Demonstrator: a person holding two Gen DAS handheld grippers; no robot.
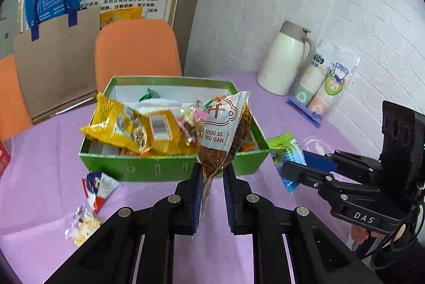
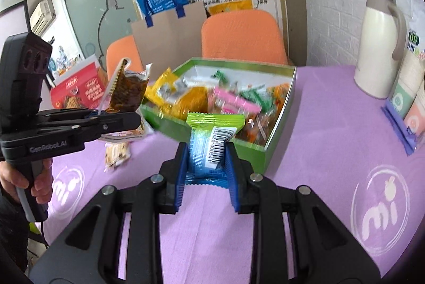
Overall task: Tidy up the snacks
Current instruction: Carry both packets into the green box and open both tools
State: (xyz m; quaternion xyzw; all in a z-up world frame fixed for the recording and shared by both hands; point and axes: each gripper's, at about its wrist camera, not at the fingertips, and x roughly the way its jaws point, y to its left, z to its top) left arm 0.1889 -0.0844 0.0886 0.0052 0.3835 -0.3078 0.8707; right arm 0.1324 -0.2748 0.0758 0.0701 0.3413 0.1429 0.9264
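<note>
Fingers, left: my left gripper (image 1: 211,172) pinches the lower seal of the brown tofu pouch (image 1: 225,135), jaws narrowed to the film's thickness, pouch standing upright above them.
Fingers, right: my right gripper (image 2: 207,153) clamps the green-and-blue packet (image 2: 209,140) across its width, barcode facing the lens, long axis upright in frame.
Key relation: in both wrist views the green box (image 1: 172,167) lies straight ahead of the fingertips, its near wall just beyond each held snack.
Nearer hand: I cannot tell; my left pouch overlaps the box's near right corner at frame centre, my right packet overlaps the near wall.
Box contents: yellow bags (image 1: 117,124) piled at left, pink and green wrappers further in, little bare floor showing.
Judgement: both loads look ready to drop in; the tall pouch may tip over the rim.
Still out: two small packets (image 1: 90,204) on the purple tablecloth (image 1: 39,151), lower left of the left view.
</note>
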